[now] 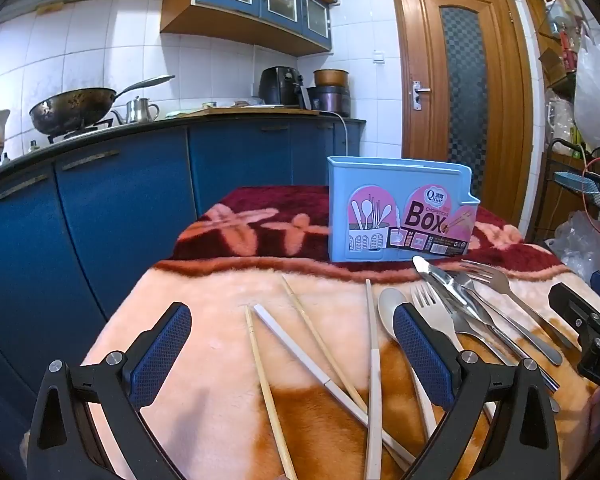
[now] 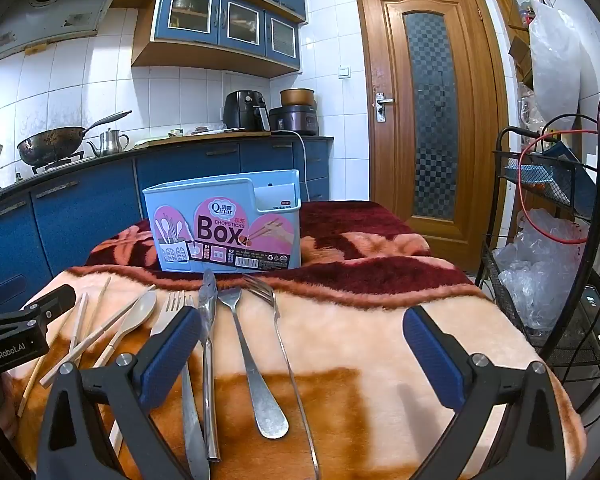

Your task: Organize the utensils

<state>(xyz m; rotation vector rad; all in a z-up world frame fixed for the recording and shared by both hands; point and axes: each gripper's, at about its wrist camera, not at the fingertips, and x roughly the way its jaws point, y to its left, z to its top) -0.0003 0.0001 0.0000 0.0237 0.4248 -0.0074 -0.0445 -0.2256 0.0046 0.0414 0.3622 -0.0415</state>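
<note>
A light blue chopsticks box (image 1: 400, 216) stands upright on the blanket-covered table (image 1: 220, 320); it also shows in the right wrist view (image 2: 224, 228). Several chopsticks (image 1: 320, 352) lie in front of my left gripper (image 1: 292, 340), which is open and empty above them. A beige spoon (image 1: 388, 308) and a beige fork (image 1: 432, 312) lie by its right finger. Metal forks and a knife (image 2: 208, 320) lie under my right gripper (image 2: 300, 344), which is open and empty. A metal fork (image 2: 252, 360) lies between its fingers.
A blue kitchen counter (image 1: 140, 184) with a wok (image 1: 72, 108) and kettle runs along the left. A wooden door (image 2: 428, 120) is behind the table. A wire rack (image 2: 560, 240) with plastic bags and cables stands at the right.
</note>
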